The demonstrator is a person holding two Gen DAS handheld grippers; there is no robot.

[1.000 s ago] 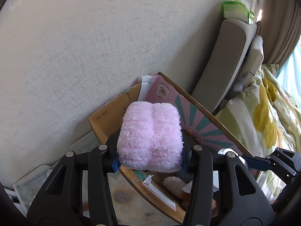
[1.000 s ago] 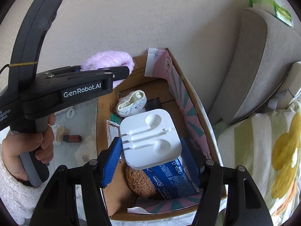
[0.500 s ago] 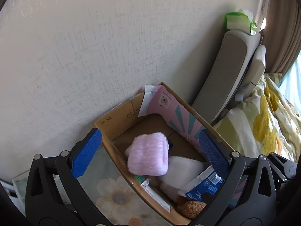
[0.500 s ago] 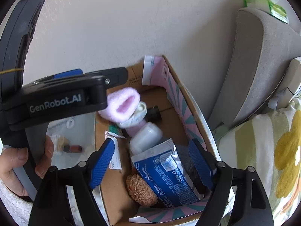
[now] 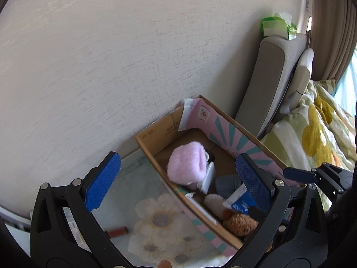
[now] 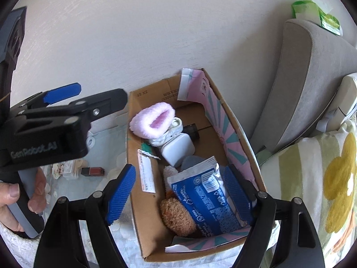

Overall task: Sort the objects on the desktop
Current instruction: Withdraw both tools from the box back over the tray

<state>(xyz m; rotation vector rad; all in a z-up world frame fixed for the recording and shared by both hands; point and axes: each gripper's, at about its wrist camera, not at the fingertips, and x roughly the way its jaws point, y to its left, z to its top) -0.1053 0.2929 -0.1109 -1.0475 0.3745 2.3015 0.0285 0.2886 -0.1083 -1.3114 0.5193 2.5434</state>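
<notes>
Release complete: from the left wrist, the left gripper (image 5: 176,176), jaws spread wide and empty, angles down; the pink plush (image 5: 187,166) it carried now lies ahead in the cardboard box (image 5: 156,131). From the right wrist, the right gripper (image 6: 178,192) hangs open above the box; its white case (image 6: 178,148) lies dropped beside the plush.

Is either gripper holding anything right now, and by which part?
Nothing is held. The left gripper and right gripper are both open and empty above the box.
</notes>
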